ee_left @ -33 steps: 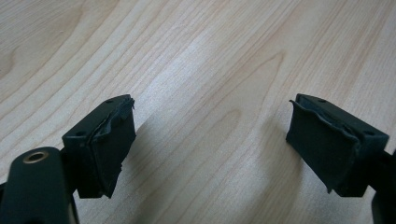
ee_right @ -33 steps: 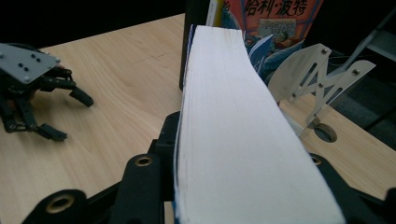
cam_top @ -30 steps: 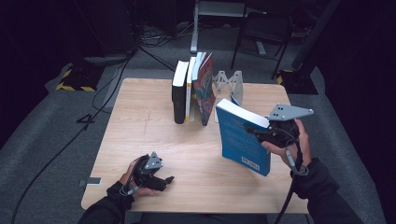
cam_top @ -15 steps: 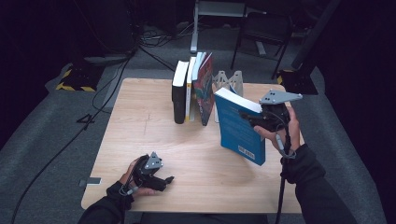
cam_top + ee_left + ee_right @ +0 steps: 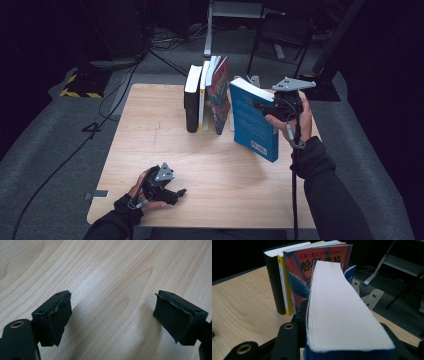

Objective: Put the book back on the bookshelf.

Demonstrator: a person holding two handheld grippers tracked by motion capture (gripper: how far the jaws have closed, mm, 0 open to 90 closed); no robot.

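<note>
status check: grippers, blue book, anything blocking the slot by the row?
Right gripper clamped on blue book, held off the table. Left gripper open, resting on table. Book row upright; nothing between it and blue book.

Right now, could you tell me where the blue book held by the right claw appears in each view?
High view: the blue book stands tilted right of centre, clamped in the right claw, beside the row of upright books.
Right gripper view: its white page edge runs up the middle.
Left gripper view: not in it.
Shared landmark: the red-covered book in the row.
</note>
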